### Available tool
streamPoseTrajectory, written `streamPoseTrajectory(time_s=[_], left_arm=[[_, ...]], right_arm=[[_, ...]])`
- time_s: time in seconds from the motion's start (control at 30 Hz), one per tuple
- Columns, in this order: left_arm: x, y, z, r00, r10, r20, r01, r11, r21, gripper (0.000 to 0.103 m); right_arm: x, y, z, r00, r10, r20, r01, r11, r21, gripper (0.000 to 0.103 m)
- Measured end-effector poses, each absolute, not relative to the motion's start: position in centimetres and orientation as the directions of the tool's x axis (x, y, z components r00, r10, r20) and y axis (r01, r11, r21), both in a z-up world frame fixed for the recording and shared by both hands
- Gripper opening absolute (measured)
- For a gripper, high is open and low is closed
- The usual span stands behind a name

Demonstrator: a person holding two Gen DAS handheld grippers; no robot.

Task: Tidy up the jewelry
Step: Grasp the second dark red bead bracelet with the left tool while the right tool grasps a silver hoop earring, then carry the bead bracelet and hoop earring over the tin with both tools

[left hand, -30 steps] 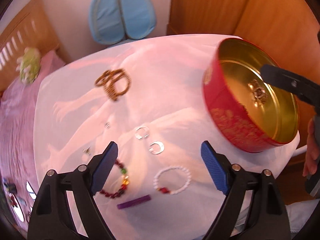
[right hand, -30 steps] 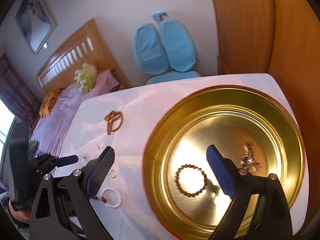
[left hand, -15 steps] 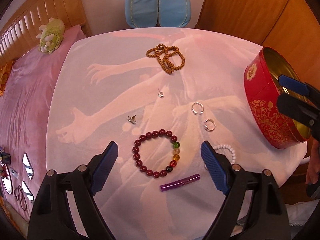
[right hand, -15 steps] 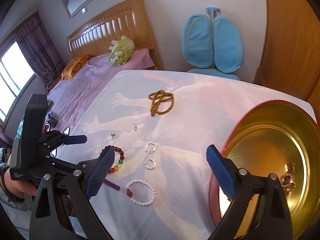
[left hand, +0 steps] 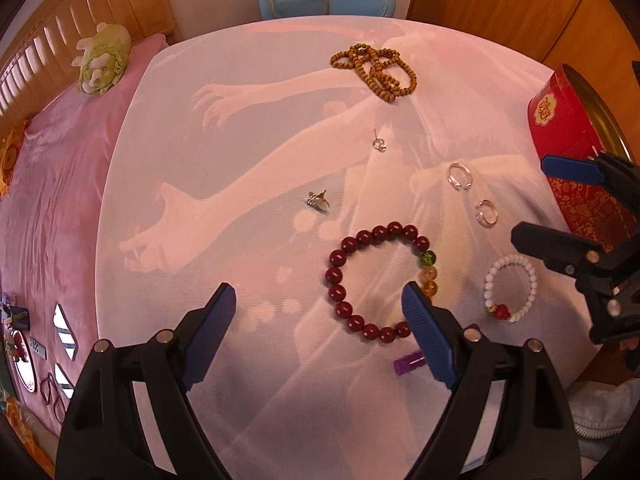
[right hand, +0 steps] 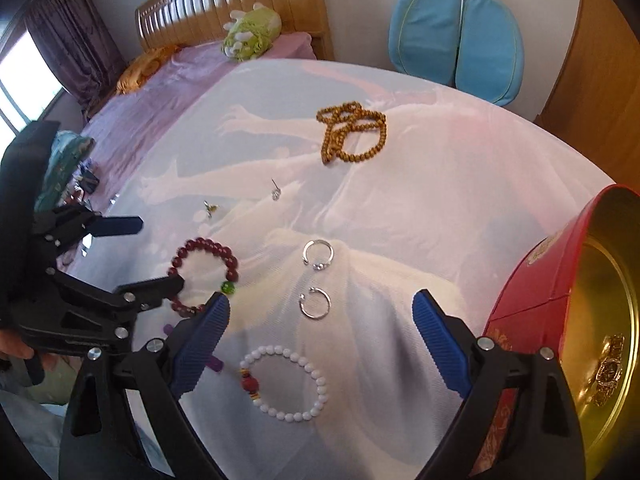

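Observation:
My left gripper (left hand: 320, 320) is open and empty, low over the table; the dark red bead bracelet (left hand: 380, 280) lies by its right finger. My right gripper (right hand: 320, 328) is open and empty above the white bead bracelet (right hand: 286, 380) and two silver rings (right hand: 316, 256) (right hand: 315, 303). The red tin (right hand: 536, 300) with a gold inside stands at the right and holds a gold brooch (right hand: 608, 372). A wooden bead necklace (left hand: 374, 66) lies at the far side. Two small earrings (left hand: 318, 199) (left hand: 379, 143) lie mid-table. A purple stick (left hand: 408, 362) lies near the front.
The table wears a white printed cloth (left hand: 240, 140). A pink bed (left hand: 48, 200) with a green plush toy (left hand: 102, 58) is at the left. A blue chair (right hand: 456, 36) stands behind the table. A wooden wardrobe (left hand: 500, 0) is at the back right.
Both grippers have swung left, away from the tin, toward the jewelry on the cloth. The right gripper has left the tin's inside and now hangs over the white bracelet.

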State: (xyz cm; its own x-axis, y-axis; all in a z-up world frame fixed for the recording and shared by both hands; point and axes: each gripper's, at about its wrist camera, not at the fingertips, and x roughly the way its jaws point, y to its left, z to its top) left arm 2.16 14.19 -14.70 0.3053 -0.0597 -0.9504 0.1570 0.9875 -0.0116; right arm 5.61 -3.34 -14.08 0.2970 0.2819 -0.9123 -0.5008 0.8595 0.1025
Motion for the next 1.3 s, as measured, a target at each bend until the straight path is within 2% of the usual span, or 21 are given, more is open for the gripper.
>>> streamPoseTrajectory(time_s=[0.27, 0.47, 0.5, 0.53, 0.57, 0.6, 0.63, 0.67, 0.97, 1.2, 1.3], left_arm=[[2.9, 14.6, -15.9, 0.314, -0.069, -0.947, 0.195, 0.981, -0.006, 0.083], [3.1, 14.2, -16.2, 0.342, -0.078, -0.936, 0.236, 0.972, 0.005, 0.083], [3.1, 14.1, -16.2, 0.350, -0.081, -0.933, 0.241, 0.971, 0.006, 0.083], [3.1, 14.2, -16.2, 0.356, -0.086, -0.931, 0.248, 0.969, 0.005, 0.082], [3.0, 14.1, -16.0, 0.373, -0.095, -0.923, 0.256, 0.967, 0.004, 0.068], [2.9, 13.9, -15.6, 0.388, -0.106, -0.915, 0.269, 0.963, 0.002, 0.031], [3.0, 13.8, -15.4, 0.379, -0.127, -0.917, 0.284, 0.959, -0.015, 0.014], [3.1, 13.8, -15.3, 0.363, -0.135, -0.922, 0.285, 0.958, -0.028, 0.010], [2.7, 14.0, -13.4, 0.370, -0.180, -0.911, 0.257, 0.963, -0.086, 0.010], [2.5, 10.9, -8.8, 0.442, -0.224, -0.869, 0.305, 0.948, -0.089, 0.010], [2.5, 8.9, -6.4, 0.479, -0.256, -0.840, 0.353, 0.932, -0.083, 0.009]], right_arm=[[6.1, -2.8, -16.6, 0.270, 0.256, -0.928, -0.499, 0.862, 0.092, 0.093], [6.1, -2.3, -16.7, 0.301, 0.231, -0.925, -0.520, 0.853, 0.044, 0.084], [5.8, -2.0, -16.6, 0.320, 0.215, -0.923, -0.531, 0.847, 0.013, 0.074], [5.6, -1.7, -16.5, 0.338, 0.205, -0.918, -0.546, 0.838, -0.014, 0.058], [5.2, -1.5, -16.4, 0.332, 0.219, -0.918, -0.562, 0.827, -0.005, 0.050], [5.1, -1.2, -16.4, 0.325, 0.226, -0.918, -0.572, 0.820, -0.001, 0.029], [5.0, -1.0, -16.4, 0.314, 0.224, -0.923, -0.579, 0.815, 0.001, 0.021], [5.0, -0.9, -16.3, 0.308, 0.224, -0.925, -0.582, 0.814, 0.004, 0.021], [4.8, -2.6, -14.6, 0.308, 0.287, -0.907, -0.538, 0.839, 0.083, 0.021], [3.1, -7.1, -9.7, 0.431, 0.378, -0.819, -0.475, 0.867, 0.150, 0.021], [2.5, -9.5, -7.4, 0.503, 0.374, -0.780, -0.428, 0.891, 0.152, 0.021]])
